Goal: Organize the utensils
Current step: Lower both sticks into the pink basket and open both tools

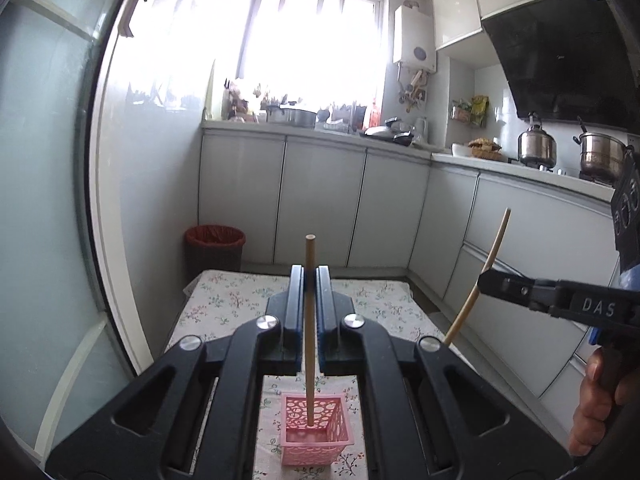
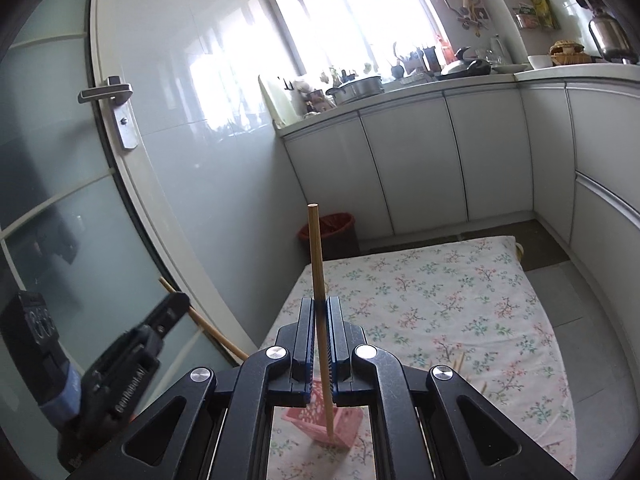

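Grippers (image 1: 309, 276) (image 2: 320, 306) upright, each pinching a chopstick (image 1: 309, 344) (image 2: 320, 280).

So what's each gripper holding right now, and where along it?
Each holds one wooden chopstick. The left gripper clamps its chopstick near the upper end, tip over the pink basket. The right gripper clamps its chopstick around mid-length.

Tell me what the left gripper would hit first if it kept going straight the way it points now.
Probably the far end of the floral-cloth table, or the white cabinet doors beyond; depth is unclear. The left gripper points slightly downward, shut on a chopstick.
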The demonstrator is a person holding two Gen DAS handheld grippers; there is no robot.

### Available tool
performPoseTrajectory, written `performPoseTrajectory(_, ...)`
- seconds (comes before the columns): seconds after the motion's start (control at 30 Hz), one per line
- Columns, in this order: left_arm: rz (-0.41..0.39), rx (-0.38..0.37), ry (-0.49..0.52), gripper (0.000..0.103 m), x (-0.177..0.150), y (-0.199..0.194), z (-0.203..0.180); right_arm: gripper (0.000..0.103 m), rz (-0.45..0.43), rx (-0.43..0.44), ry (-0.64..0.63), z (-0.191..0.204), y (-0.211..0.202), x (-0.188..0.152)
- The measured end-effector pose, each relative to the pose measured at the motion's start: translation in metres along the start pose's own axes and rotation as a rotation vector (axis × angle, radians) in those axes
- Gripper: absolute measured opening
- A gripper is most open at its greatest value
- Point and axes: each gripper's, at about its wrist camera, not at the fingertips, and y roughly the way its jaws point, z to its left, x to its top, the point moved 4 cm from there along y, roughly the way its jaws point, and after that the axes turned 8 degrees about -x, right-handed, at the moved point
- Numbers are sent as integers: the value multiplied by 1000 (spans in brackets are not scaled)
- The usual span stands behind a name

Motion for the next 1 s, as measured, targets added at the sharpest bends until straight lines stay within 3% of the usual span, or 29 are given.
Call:
performPoseTrajectory(0.2,113,20,-18,6,-15,31,6,6,7,35,32,4,26,-3)
performPoseTrajectory(0.5,269,16,-86,6,-42,60,15,6,137,13,21,-1,81,-30)
performPoseTrajectory(0.73,276,22,-86,7,-44,64,12,6,205,-2,14,-8,109,-48)
performPoseTrajectory(0.8,271,28,-79,16,-42,62,12,7,214,-1,21,-10,112,-50)
performPoseTrajectory(0.87,260,36,-82,34,-38,61,12,9,221,5,35,-13,113,-51)
performPoseTrajectory(1.0,235,28,-107,49,-29,54,14,20,198,12,35,-15,102,-45)
